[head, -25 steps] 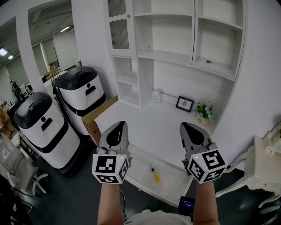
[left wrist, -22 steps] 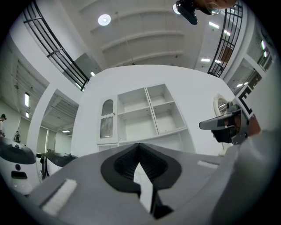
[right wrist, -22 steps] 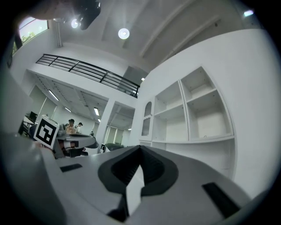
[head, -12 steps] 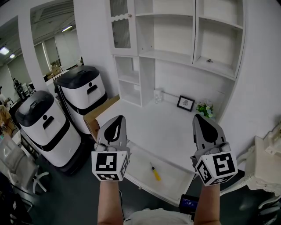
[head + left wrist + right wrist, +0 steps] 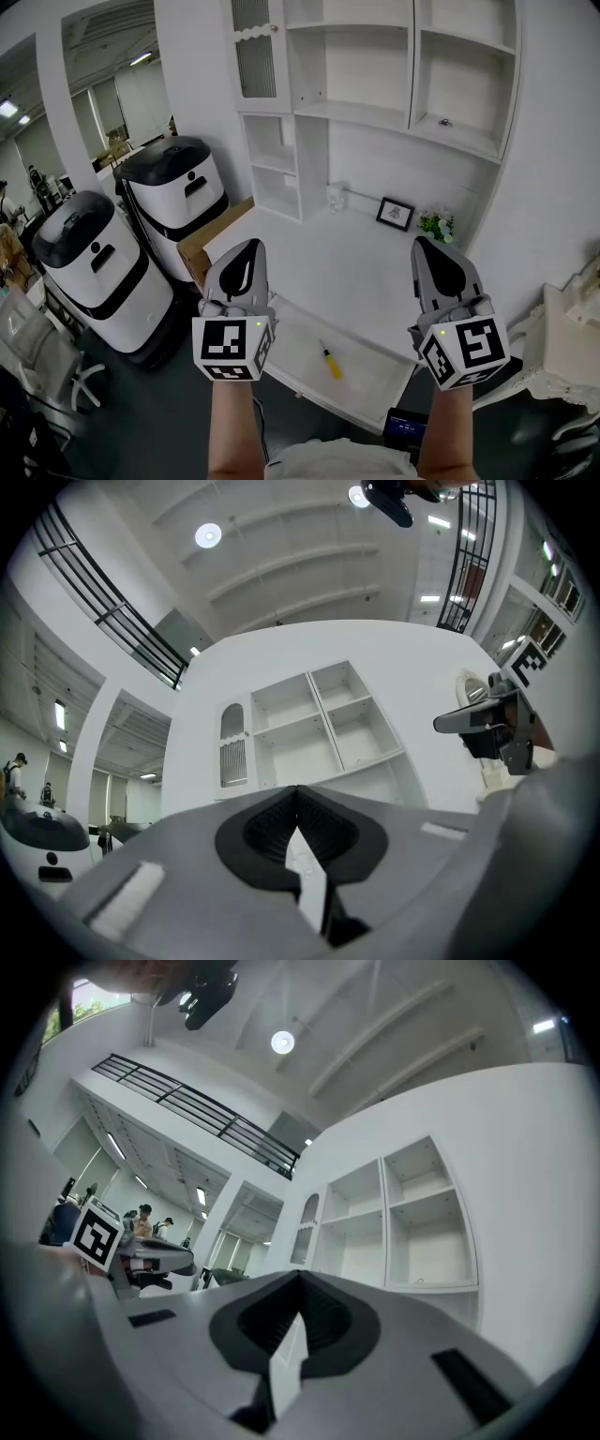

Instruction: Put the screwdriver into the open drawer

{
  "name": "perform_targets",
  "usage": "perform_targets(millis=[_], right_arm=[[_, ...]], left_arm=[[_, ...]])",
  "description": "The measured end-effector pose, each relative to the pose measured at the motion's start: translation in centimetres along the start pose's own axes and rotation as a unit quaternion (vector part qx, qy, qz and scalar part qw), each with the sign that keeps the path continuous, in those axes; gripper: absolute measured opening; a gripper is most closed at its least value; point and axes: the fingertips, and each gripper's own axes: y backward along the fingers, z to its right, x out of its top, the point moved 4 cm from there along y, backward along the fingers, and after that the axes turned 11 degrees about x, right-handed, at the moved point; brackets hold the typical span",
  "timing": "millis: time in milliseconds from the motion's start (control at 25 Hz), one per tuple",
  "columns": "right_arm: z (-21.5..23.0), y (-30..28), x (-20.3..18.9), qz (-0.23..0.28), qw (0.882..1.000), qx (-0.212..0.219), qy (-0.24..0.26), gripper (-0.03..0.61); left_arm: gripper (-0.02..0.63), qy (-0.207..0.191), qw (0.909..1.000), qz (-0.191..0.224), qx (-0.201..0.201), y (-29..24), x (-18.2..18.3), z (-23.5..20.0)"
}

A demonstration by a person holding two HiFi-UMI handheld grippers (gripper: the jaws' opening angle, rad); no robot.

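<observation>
Left hand-held gripper (image 5: pixel 246 262): jaws pressed together, nothing between them. It is held above the near left edge of the worktop (image 5: pixel 309 248), pointing away from the person and slightly upward toward the shelving unit (image 5: pixel 375 66) on the far wall.

Right hand-held gripper (image 5: pixel 439 264): jaws likewise pressed together and empty. It is held level with the left one, well apart from it, above the near right part of the worktop.

Screwdriver (image 5: pixel 330 362): yellow handle, short dark shaft. It lies flat on the floor of the open drawer (image 5: pixel 380 398), roughly midway between the two grippers and nearer to the person than either jaw tip. Neither gripper touches it.

Open drawer: white, pulled out from under the near edge of the worktop toward the person – the screwdriver is the only item visible in it.

Far end of the worktop, against the wall:
- a small framed picture (image 5: pixel 395 214), leaning upright;
- a small pot of flowers (image 5: pixel 436 228), just to the right of the frame;
- a small white ornament (image 5: pixel 336 200), to the left of the frame – detail cannot be made out.

Left of the worktop: a cardboard box (image 5: pixel 202 248) against its side, and two white machines with black tops (image 5: pixel 164 202) standing on the dark floor.
</observation>
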Motion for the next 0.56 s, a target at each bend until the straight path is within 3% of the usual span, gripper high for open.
perform_targets(millis=[560], right_arm=[[-0.81, -0.11, -0.64, -0.003, 1.0, 0.017, 0.006, 0.006]], left_arm=[[0.009, 0.022, 0.9998, -0.002, 0.001, 0.35, -0.16, -0.21]])
